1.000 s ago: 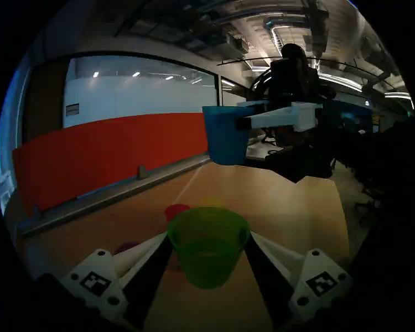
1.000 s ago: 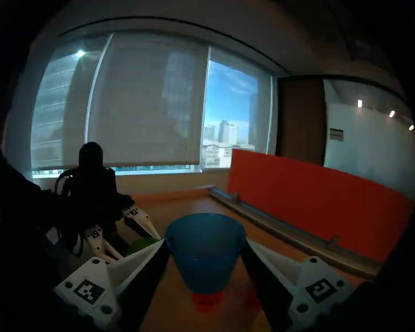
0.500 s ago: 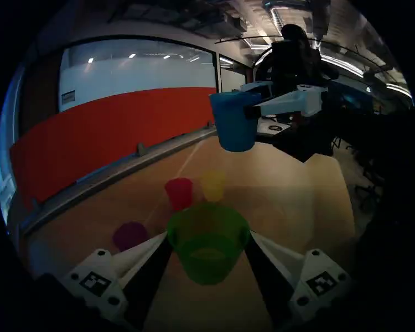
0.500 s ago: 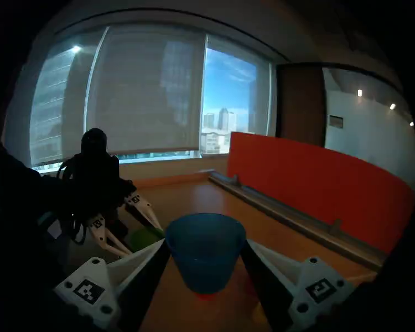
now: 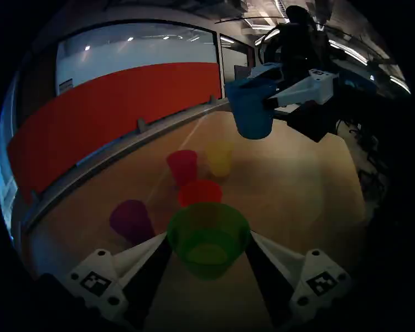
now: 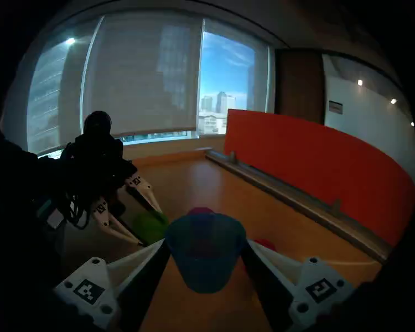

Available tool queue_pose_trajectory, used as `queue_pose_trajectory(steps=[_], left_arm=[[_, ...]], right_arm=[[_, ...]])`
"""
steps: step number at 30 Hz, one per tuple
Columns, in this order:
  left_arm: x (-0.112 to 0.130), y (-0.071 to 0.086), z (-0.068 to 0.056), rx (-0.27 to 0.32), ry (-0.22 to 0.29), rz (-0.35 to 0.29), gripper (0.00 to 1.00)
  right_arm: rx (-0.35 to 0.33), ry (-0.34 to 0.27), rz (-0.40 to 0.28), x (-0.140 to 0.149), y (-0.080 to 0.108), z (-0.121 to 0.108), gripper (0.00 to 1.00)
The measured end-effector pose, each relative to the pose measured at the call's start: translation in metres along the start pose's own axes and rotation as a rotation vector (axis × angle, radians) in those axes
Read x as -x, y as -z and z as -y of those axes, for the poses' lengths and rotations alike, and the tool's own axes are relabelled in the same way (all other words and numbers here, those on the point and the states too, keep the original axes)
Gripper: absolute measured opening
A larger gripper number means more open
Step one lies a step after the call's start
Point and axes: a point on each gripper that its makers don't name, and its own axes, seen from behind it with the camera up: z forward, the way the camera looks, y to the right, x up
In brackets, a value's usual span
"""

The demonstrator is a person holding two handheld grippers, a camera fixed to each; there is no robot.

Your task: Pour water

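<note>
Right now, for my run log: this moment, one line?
left gripper shut on green cup | right gripper shut on blue cup, aloft | purple cup, yellow cup on table

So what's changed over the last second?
The left gripper and right gripper both tipped down toward the table. The left gripper view now takes in the purple cup, near red cup, far red cup and yellow cup. The blue cup slid up and right there. Unchanged: left still grips the green cup, right the blue cup.
</note>
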Motion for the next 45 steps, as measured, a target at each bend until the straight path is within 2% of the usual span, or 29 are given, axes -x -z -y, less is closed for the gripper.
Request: queue_pose_trajectory(steps=[9,21,45], left_arm=[[0.025,-0.015,0.0,0.008,0.003,0.068,0.86],[0.046,-0.023,-0.005,0.045,0.017,0.131,0.86],[0.061,-0.02,-0.004,0.056,0.067,0.125,0.86]], right_arm=[[0.012,-0.02,0.02,0.014,-0.001,-0.008,0.9],[0.014,-0.036,0.041,0.027,-0.006,-0.012,0.9],[0.027,-0.052,0.137,0.082,-0.025,-0.01,0.9]])
